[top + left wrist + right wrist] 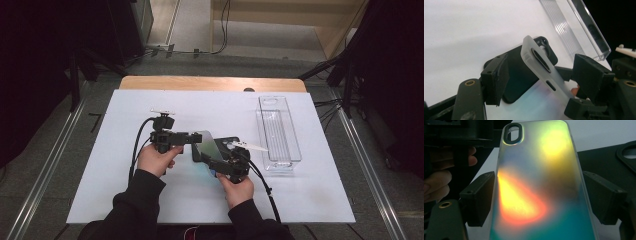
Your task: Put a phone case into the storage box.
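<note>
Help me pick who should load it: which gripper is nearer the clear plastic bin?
Right. The right gripper sits just beside the clear plastic bin, gripping the iridescent phone case. The left gripper reaches the case from the far side, farther from the bin.

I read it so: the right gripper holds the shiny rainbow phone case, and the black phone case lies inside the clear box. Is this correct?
Not fully. The right gripper does hold the rainbow phone case, but the black phone case lies on the white table, under the held case, not inside the clear box. The left gripper view shows it.
</note>
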Tool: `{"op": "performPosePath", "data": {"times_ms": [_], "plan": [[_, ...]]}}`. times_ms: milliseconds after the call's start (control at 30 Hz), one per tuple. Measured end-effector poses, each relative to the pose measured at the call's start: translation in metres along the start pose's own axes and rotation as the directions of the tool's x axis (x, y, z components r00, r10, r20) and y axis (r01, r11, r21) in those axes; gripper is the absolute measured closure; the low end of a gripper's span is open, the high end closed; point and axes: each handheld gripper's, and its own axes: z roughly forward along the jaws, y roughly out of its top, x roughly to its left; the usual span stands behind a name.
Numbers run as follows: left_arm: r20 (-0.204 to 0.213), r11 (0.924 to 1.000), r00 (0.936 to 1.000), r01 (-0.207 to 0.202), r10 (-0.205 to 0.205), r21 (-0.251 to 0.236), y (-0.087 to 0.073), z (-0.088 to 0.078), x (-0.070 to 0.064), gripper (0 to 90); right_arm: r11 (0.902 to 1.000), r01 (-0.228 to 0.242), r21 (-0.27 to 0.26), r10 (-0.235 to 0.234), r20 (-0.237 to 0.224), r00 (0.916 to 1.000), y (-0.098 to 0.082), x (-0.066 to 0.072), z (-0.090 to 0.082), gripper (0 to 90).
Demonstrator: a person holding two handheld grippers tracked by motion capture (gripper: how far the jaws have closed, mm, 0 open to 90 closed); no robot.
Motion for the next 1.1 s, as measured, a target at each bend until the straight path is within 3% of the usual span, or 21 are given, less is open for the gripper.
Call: {"op": "performPosePath", "data": {"times_ms": [233, 400, 467, 600, 667, 867, 1000, 1100], "plan": [[0.028, 0.9965, 0.9962, 0.082, -0.082, 0.019, 0.002, 0.007, 0.002, 37.2, 0.9995, -0.007, -0.030, 0.007, -0.003, 1.0000, -0.002, 0.002, 0.001, 14.8], [0.050, 0.9922, 0.9909, 0.125, -0.125, 0.005, 0.002, 0.007, 0.007, 49.8, 0.9983, 0.007, -0.059, -0.008, -0.007, 0.9999, -0.004, 0.006, 0.001, 14.8], [0.078, 0.9897, 0.9866, 0.143, -0.143, 0.001, 0.002, 0.006, 0.009, 56.8, 0.9976, 0.017, -0.067, -0.018, -0.015, 0.9997, -0.005, 0.008, 0.002, 14.8], [0.096, 0.9915, 0.9869, 0.130, -0.130, 0.010, 0.001, 0.007, 0.009, 68.2, 0.9969, 0.017, -0.076, -0.019, -0.027, 0.9995, -0.006, 0.009, 0.002, 14.8], [0.107, 0.9905, 0.9847, 0.137, -0.137, 0.012, 0.001, 0.007, 0.009, 69.6, 0.9966, 0.023, -0.079, -0.025, -0.032, 0.9992, -0.006, 0.009, 0.003, 14.8], [0.155, 0.9847, 0.9727, 0.174, -0.173, 0.006, 0.000, 0.006, 0.011, 73.7, 0.9952, 0.030, -0.093, -0.034, -0.044, 0.9984, -0.007, 0.008, 0.003, 14.8], [0.195, 0.9804, 0.9614, 0.197, -0.194, 0.005, 0.000, 0.005, 0.011, 76.9, 0.9945, 0.035, -0.098, -0.041, -0.061, 0.9973, -0.008, 0.007, 0.005, 14.7], [0.206, 0.9810, 0.9598, 0.194, -0.191, 0.005, 0.000, 0.004, 0.010, 78.6, 0.9928, 0.057, -0.105, -0.063, -0.056, 0.9965, -0.009, 0.008, 0.005, 14.6]]}}
